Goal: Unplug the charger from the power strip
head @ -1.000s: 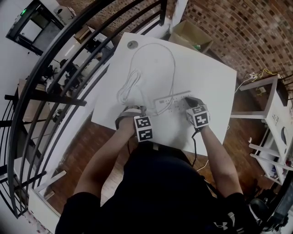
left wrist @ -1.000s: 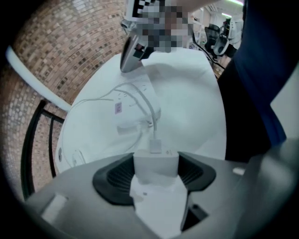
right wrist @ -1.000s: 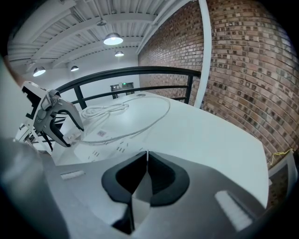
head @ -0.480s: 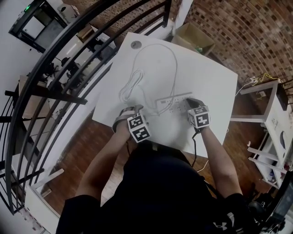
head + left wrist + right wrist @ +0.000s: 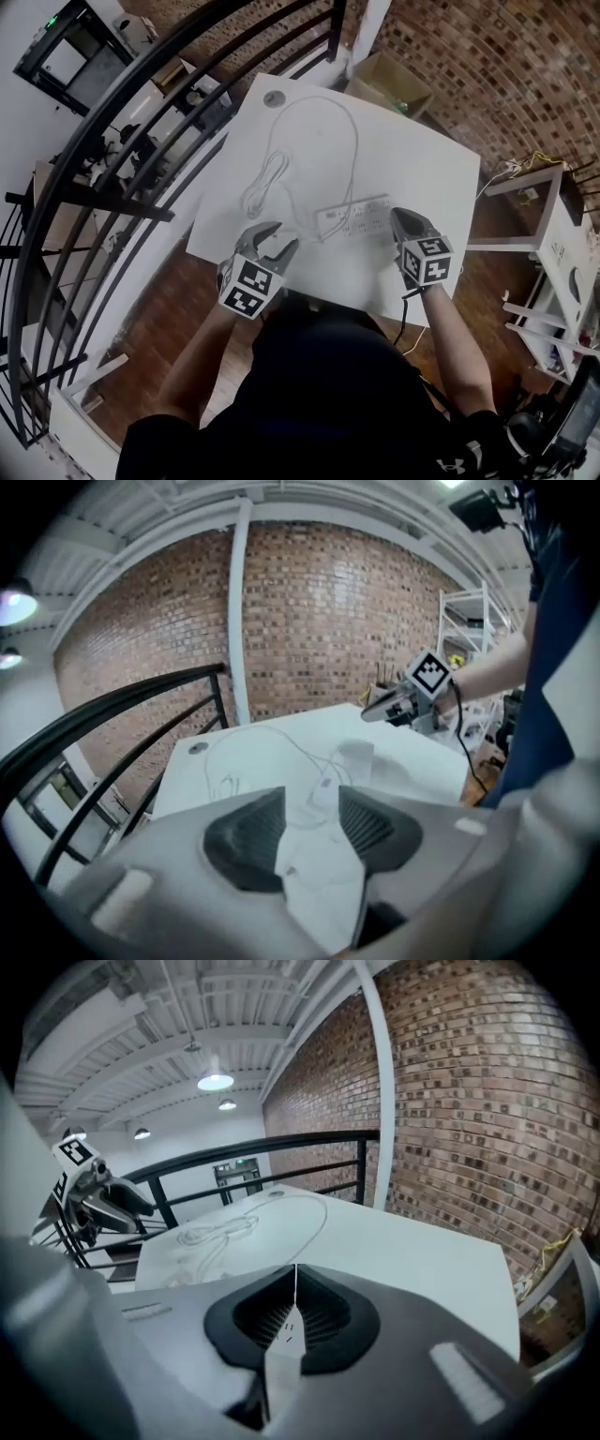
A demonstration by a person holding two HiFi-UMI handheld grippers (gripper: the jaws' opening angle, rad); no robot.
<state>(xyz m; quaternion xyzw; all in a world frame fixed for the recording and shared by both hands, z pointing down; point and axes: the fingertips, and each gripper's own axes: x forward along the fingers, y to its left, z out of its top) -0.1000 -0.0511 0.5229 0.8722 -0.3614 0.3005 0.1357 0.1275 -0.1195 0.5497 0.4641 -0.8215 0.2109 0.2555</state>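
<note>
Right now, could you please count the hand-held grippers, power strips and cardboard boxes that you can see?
Hand-held grippers: 2 (left hand-held gripper, right hand-held gripper)
Power strip: 1
Cardboard box: 1
Total: 4

The light is soft and even. It comes mostly from ceiling lamps [image 5: 215,1082], which show as bright spots in the right gripper view. Another lamp [image 5: 13,605] glows at the left edge of the left gripper view. The white table [image 5: 412,159] is bright, almost washed out, and the thin white cable [image 5: 352,141] nearly disappears on it. Shadows there are faint. All views bend strongly at the edges and have dark corners. In both gripper views the nearest foreground is out of focus.
</note>
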